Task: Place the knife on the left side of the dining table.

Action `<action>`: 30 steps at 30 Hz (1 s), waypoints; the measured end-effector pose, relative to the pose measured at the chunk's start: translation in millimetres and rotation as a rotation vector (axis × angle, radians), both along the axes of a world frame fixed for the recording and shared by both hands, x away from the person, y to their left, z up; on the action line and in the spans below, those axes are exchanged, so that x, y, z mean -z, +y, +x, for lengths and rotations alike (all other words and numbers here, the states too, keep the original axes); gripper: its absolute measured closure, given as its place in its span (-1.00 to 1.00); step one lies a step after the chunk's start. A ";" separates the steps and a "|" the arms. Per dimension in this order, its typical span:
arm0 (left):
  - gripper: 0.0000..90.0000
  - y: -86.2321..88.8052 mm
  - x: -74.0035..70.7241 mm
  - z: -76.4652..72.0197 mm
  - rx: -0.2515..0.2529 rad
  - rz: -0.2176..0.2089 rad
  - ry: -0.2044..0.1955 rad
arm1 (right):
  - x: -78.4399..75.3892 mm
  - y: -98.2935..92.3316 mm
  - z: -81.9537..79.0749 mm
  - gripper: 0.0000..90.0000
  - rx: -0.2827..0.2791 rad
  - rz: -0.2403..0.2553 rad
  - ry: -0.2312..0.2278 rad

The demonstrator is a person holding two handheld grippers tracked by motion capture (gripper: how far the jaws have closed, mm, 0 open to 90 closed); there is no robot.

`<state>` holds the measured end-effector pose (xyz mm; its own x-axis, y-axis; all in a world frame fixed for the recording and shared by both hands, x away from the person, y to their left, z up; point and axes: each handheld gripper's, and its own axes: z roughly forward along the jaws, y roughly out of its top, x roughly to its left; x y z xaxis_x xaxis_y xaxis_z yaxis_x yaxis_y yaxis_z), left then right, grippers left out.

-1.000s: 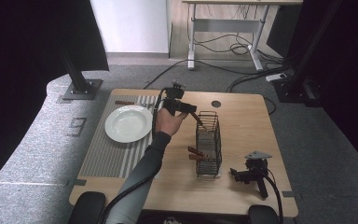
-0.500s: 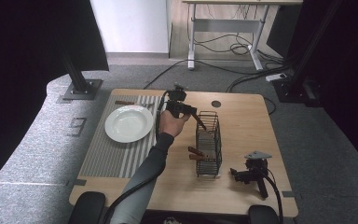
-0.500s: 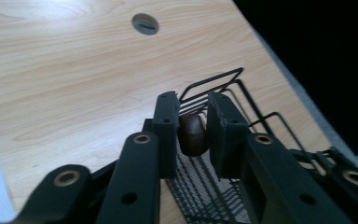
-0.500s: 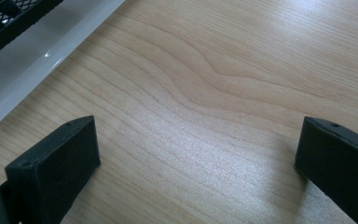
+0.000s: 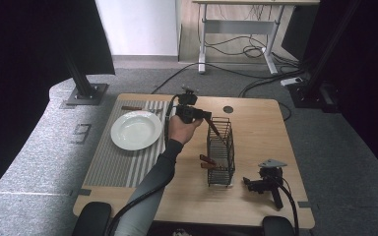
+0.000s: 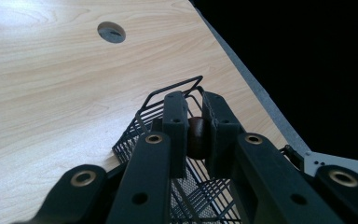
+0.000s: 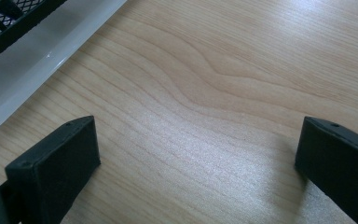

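Left gripper [image 6: 193,123] pinching a brown wooden-handled utensil [image 6: 196,136] over the far end of the black wire basket [image 5: 221,152]. Right gripper [image 7: 196,158] resting on the wooden table [image 5: 256,128], jaws spread, near the basket's white tray [image 7: 42,60].

Brown-handled utensil [image 6: 196,137]: only its rounded end visible between the left gripper's jaws; the rest hidden, type undeterminable. Wire basket [image 6: 168,121]: lower part cut off at 6 o'clock. White tray [image 7: 46,60] under basket: cropped at 10 o'clock.
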<state>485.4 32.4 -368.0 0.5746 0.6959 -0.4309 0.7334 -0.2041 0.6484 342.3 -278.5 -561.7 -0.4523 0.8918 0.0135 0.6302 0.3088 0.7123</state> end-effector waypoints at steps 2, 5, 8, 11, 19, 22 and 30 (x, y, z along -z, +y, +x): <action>0.78 2.1 -2.8 -0.5 0.000 -0.009 -0.005 | 0.0 0.1 0.0 -1.00 0.001 0.001 0.001; 0.78 7.7 -10.3 -1.8 -0.006 -0.015 -0.016 | 0.0 0.1 0.0 -1.00 0.001 0.001 0.001; 0.78 14.4 -17.5 -3.0 -0.011 -0.021 -0.025 | -0.1 0.0 -0.1 -1.00 0.000 0.000 0.002; 0.78 20.7 -23.9 -4.1 -0.018 -0.027 -0.035 | -0.2 0.1 -0.1 -1.00 0.001 0.001 0.003; 0.78 46.1 -46.8 -9.4 -0.046 -0.057 -0.064 | -0.2 0.1 -0.1 -1.00 0.001 0.001 0.002; 0.78 52.1 -51.5 -10.9 -0.050 -0.065 -0.069 | -0.2 0.0 -0.1 -1.00 0.001 0.001 0.003; 0.78 85.8 -75.1 -20.0 -0.082 -0.115 -0.098 | -0.2 0.1 -0.1 -1.00 0.001 0.002 0.003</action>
